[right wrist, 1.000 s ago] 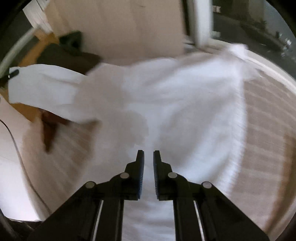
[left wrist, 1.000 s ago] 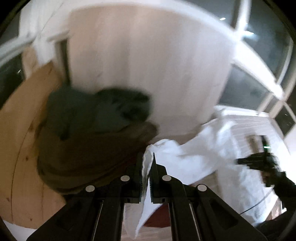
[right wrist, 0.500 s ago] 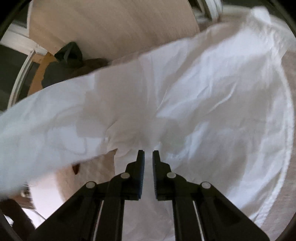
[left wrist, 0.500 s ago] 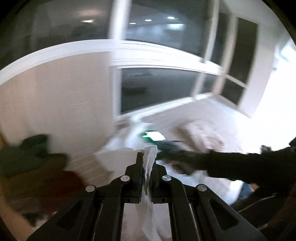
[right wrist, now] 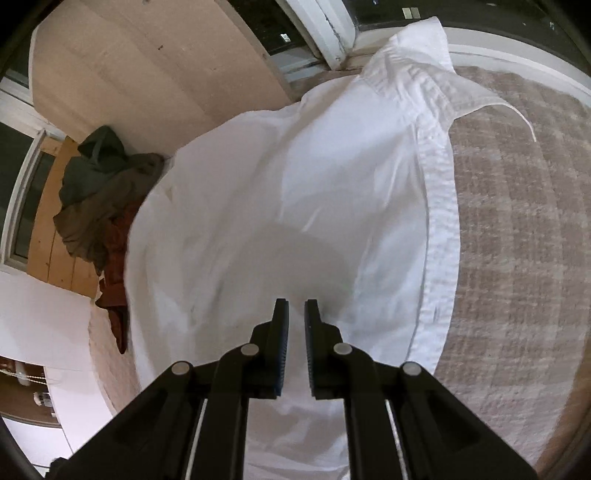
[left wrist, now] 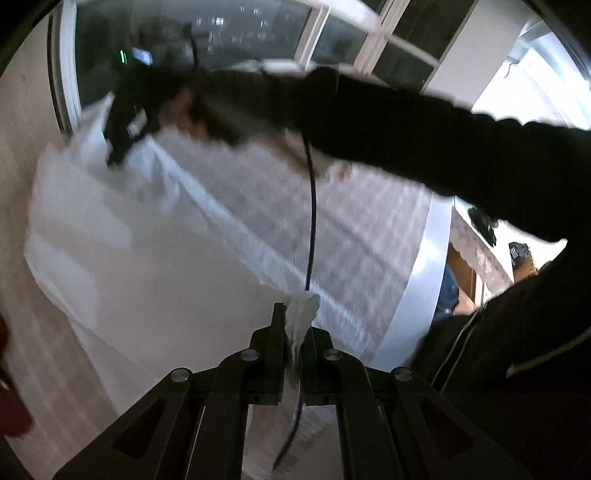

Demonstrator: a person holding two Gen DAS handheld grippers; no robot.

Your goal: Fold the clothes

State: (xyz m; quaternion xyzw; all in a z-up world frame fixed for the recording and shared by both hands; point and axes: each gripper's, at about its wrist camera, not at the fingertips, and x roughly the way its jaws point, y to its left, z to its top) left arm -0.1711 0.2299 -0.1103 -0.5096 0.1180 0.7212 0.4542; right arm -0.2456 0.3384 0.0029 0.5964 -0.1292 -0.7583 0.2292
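A white button shirt [right wrist: 295, 177] lies spread on the checked tablecloth [right wrist: 517, 229], collar at the far end by the window. My right gripper [right wrist: 295, 314] hovers over the shirt's near part, jaws nearly shut with a narrow gap and nothing between them. In the left wrist view the shirt [left wrist: 122, 236] is blurred. My left gripper [left wrist: 293, 325] is shut on a bunched corner of the white shirt [left wrist: 301, 310]. The right gripper [left wrist: 125, 125] and the person's dark sleeve [left wrist: 369, 122] cross the upper part of that view.
A pile of dark green, brown and red clothes [right wrist: 103, 206] sits at the table's left, partly under the shirt's edge. A black cable [left wrist: 312, 206] hangs in front of the left gripper. The table's white rim [left wrist: 424, 273] runs along the right. Window frames [right wrist: 325, 33] stand beyond the table.
My left gripper has swung right and turned down toward the table, carrying the shirt corner. The shirt has dropped from billowing in the air to lying spread on the cloth.
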